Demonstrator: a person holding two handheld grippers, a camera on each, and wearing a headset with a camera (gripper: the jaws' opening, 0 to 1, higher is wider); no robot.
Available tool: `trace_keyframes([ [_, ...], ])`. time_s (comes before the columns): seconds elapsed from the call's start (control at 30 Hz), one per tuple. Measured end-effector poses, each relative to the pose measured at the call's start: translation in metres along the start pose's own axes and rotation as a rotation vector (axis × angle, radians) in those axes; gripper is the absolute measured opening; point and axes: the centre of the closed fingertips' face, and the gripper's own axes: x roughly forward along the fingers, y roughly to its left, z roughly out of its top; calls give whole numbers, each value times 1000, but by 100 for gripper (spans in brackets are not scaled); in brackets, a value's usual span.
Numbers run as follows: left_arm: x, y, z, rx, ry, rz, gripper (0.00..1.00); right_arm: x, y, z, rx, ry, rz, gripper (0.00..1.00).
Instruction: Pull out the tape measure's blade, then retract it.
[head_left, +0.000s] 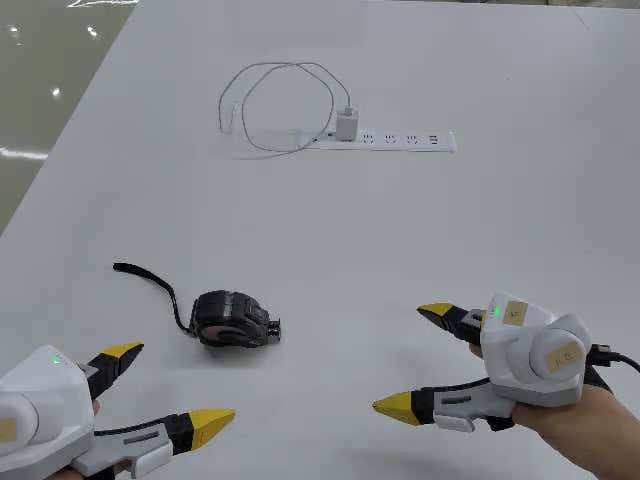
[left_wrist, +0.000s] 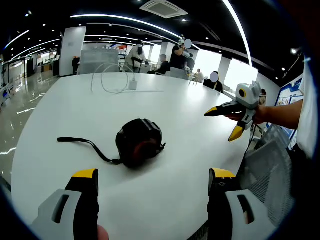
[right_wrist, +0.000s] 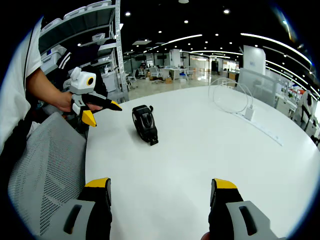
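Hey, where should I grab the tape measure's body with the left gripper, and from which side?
Grip the tape measure across its rounded black case, coming with the left gripper from the strap side. It seems to lie flat, with the blade tip pointing toward the right gripper, leaving that end free to pull.

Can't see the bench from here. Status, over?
Left gripper open, right gripper open, both empty. Tape measure on table between them, blade in, untouched. Power strip far behind, not in the way.
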Motion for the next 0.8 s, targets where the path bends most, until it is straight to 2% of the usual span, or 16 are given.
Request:
trace_keyframes([
  [0.27, -6, -1, -4, 0, 3, -18, 90, -9, 1, -14, 27, 11, -17, 81],
  [0.5, -11, 1, -5, 5, -3, -19, 90, -16, 5, -20, 47, 10, -20, 84],
  [0.8, -17, 5, -13, 20, 12, -20, 91, -24, 11, -29, 52, 15, -32, 89],
])
